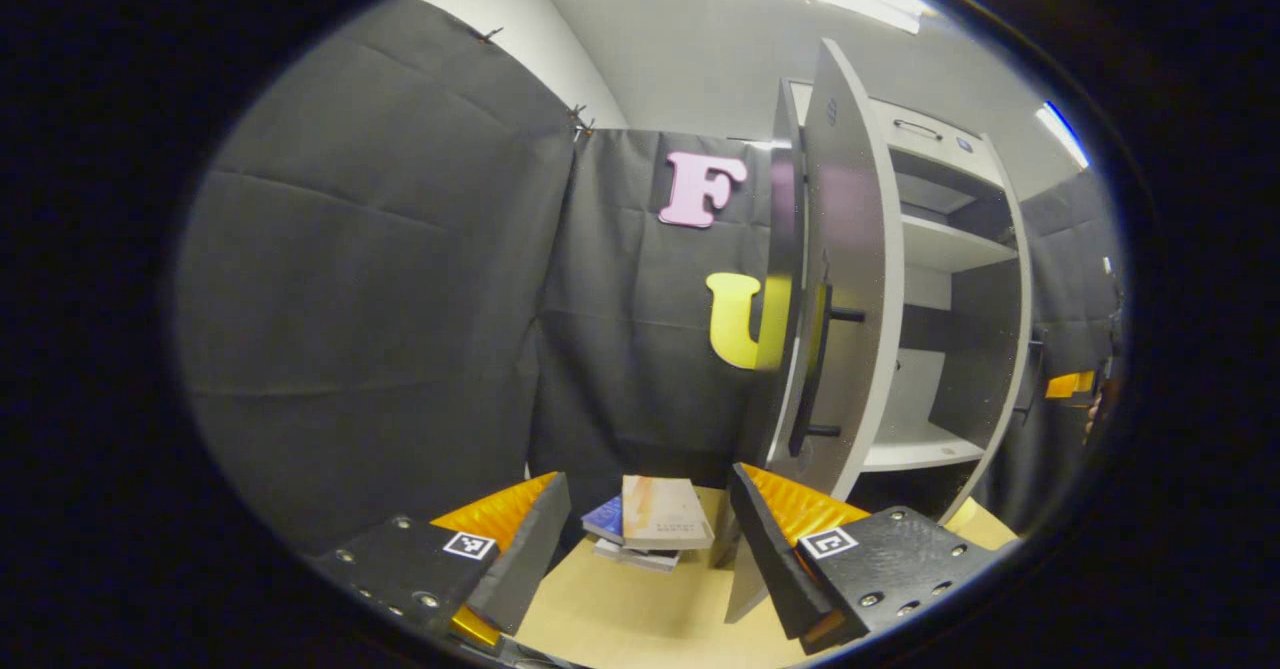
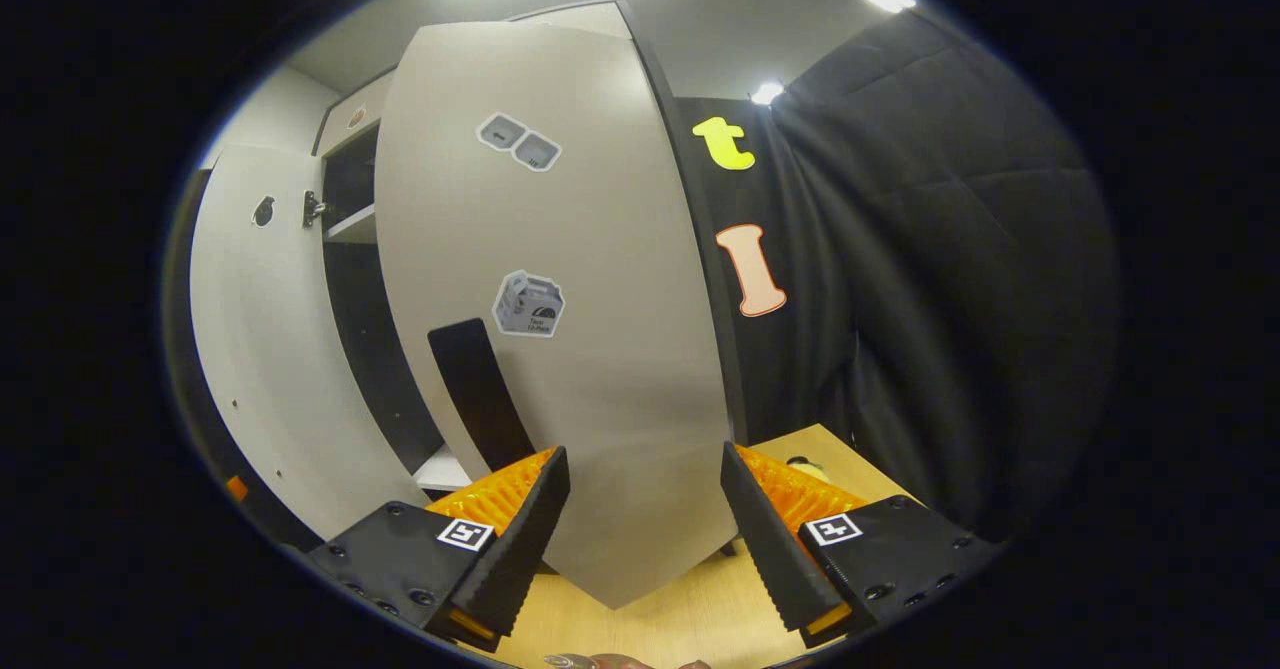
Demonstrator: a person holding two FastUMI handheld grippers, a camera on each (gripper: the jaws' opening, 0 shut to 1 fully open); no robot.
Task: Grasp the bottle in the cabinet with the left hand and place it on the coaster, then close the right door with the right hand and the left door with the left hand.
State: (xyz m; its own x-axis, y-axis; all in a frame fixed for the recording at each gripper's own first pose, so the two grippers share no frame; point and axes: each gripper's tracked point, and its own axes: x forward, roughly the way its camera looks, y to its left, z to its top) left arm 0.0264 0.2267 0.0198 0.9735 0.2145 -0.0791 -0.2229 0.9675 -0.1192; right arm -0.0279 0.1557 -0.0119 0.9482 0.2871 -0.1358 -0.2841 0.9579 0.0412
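The cabinet (image 1: 930, 289) is seen in the left gripper view standing on the right, on a light wooden table (image 1: 640, 609). Its left door (image 1: 845, 279) is swung out towards the camera and is seen nearly edge-on, with a dark bar handle (image 1: 812, 369) on its face. Pale shelves (image 1: 945, 244) are visible in the open interior; no bottle can be made out on them, and neither the bottle nor a coaster can be located in this view. The left gripper (image 1: 650, 539) is held with its fingers spread wide and nothing between them, low over the table. A small stack of books (image 1: 650, 524) lies on the table just beyond the fingertips, near the foot of the door. Black cloth encloses the booth behind and to the left, and a white ceiling with strip lights is seen above.

In the right gripper view, the right door (image 2: 560, 329) is seen close up, standing ajar, with stickers (image 2: 528, 304) on its pale face and a dark handle (image 2: 480, 389) low on it. The right gripper (image 2: 645, 519) is opened wide, empty, its fingers framing the door's lower edge; whether it is touched cannot be told. The left door (image 2: 260, 349) is seen beyond, open. The wooden table (image 2: 640, 629) shows below, black cloth to the right.
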